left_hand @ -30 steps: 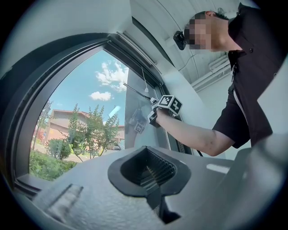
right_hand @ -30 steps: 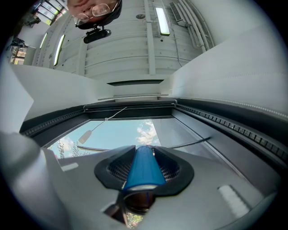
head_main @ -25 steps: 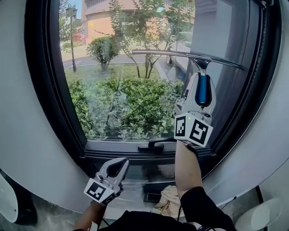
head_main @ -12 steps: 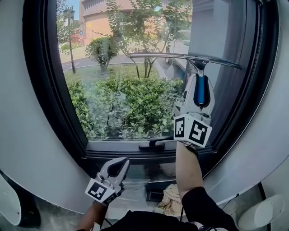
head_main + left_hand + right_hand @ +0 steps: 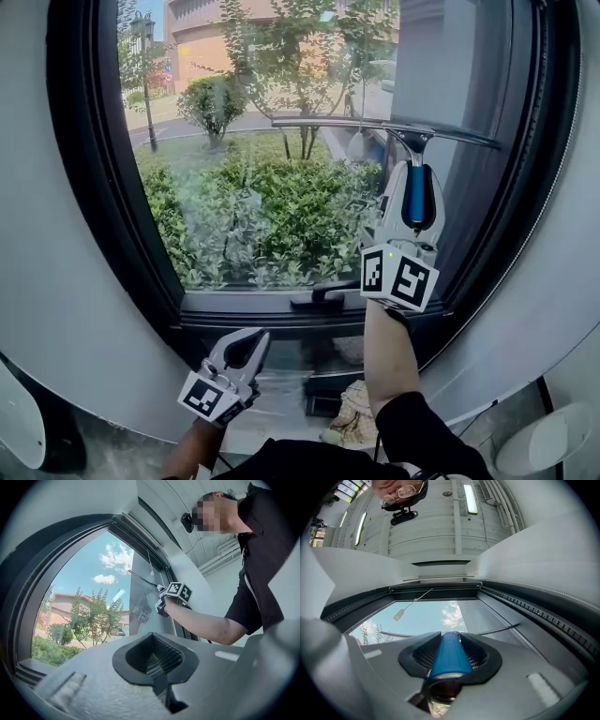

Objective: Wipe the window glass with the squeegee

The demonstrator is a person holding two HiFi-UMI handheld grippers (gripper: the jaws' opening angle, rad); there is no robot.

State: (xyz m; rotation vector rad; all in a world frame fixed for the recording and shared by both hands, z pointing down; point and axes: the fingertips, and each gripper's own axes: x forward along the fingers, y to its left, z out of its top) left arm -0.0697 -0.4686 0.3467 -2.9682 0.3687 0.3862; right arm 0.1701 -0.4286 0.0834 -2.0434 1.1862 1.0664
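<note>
Head view, window glass (image 5: 253, 187): large pane in a dark frame (image 5: 89, 187); shrubs (image 5: 281, 220), trees and a street outside.
Head view, squeegee (image 5: 386, 127): held high on the right part of the pane, blade roughly level and lying against the glass, blue handle running down into the right gripper.
Head view, right gripper (image 5: 418, 171): raised in front of the glass, pointing up, marker cube nearest the camera.
Head view, left gripper (image 5: 249, 337): low, below the sill, well apart from the squeegee, tips meeting.
Head view, window handle (image 5: 317, 299): dark lever on the lower frame rail, lying flat.
Head view, cloth (image 5: 361, 408): crumpled on the floor under the window.

Left gripper view, left gripper (image 5: 154, 657): jaws clenched on each other, empty, ribbed pads facing.
Left gripper view, right gripper (image 5: 174, 592): up at the pane on an outstretched forearm (image 5: 206, 624); the squeegee (image 5: 143, 579) shows as a thin bar against the glass (image 5: 93, 597).

Right gripper view, right gripper (image 5: 449, 654): jaws grasping the squeegee's blue handle (image 5: 448, 651), one pad on each side.
Right gripper view, blade: thin dark line (image 5: 396, 634) spreading left and right beyond the jaws, against the glass (image 5: 429, 613).
Right gripper view, pull cord (image 5: 400, 615): hangs from the top of the frame with a small tag at its end.
</note>
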